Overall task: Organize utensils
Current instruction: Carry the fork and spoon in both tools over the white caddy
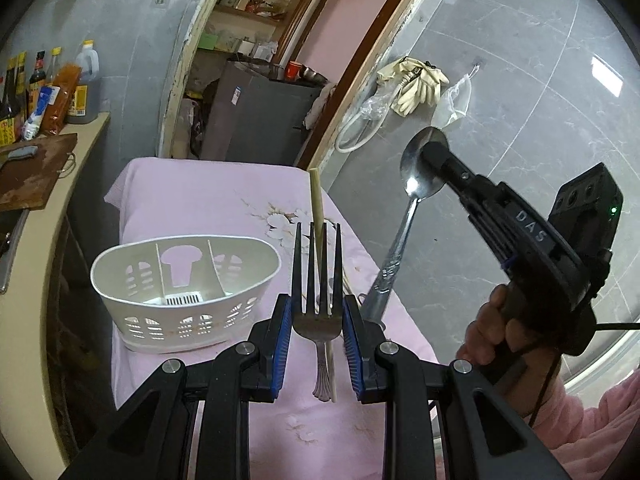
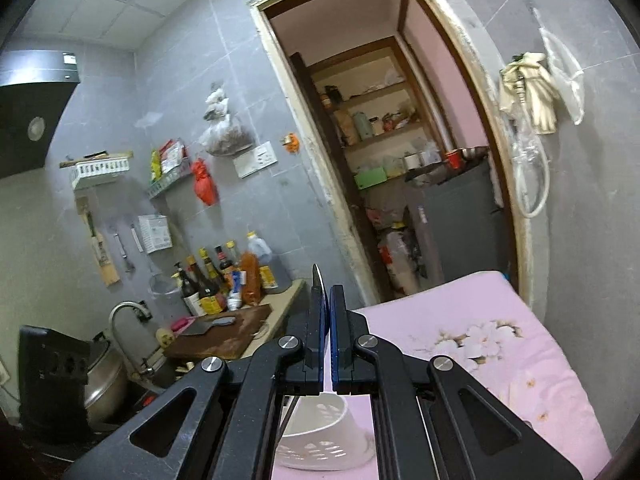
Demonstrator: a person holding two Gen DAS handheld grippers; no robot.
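- The right gripper (image 1: 434,156) has its fingers clamped on the bowl of the spoon (image 1: 416,178). The handle hangs down and left toward the desk (image 1: 200,200), which is under a pink cloth. Held by the smooth, curved bowl, the spoon may pivot or slip out; a swing of the long handle would cause it.
- In the right wrist view the fingers (image 2: 318,320) stand nearly together, with only a thin metal edge showing between them. That suggests a shallow bite, so a jolt could drop the spoon.
- The left gripper (image 1: 317,332) has its fingers apart, either side of the fork (image 1: 318,280), not visibly touching it. The fork lies on the cloth, tines pointing away, with a chopstick (image 1: 320,232) running along and under it.
- If the left fingers close here, they may catch the chopstick with the fork, or squeeze the fork head and twist it. Either could flick one piece off the desk's near edge.
- The cloth is soft; fingers pressed low to get under the fork could snag and drag it, shifting the basket (image 1: 188,292).
- The basket stands just left of the fork, its three compartments seemingly empty, so sorting has barely begun by my reading.
- The spoon's handle tip hangs close to the left gripper's right finger. The two grippers could knock together if both head for the basket at once.
- The basket looks light; a spoon dropped in handle-first at an angle could tip it or bounce out.
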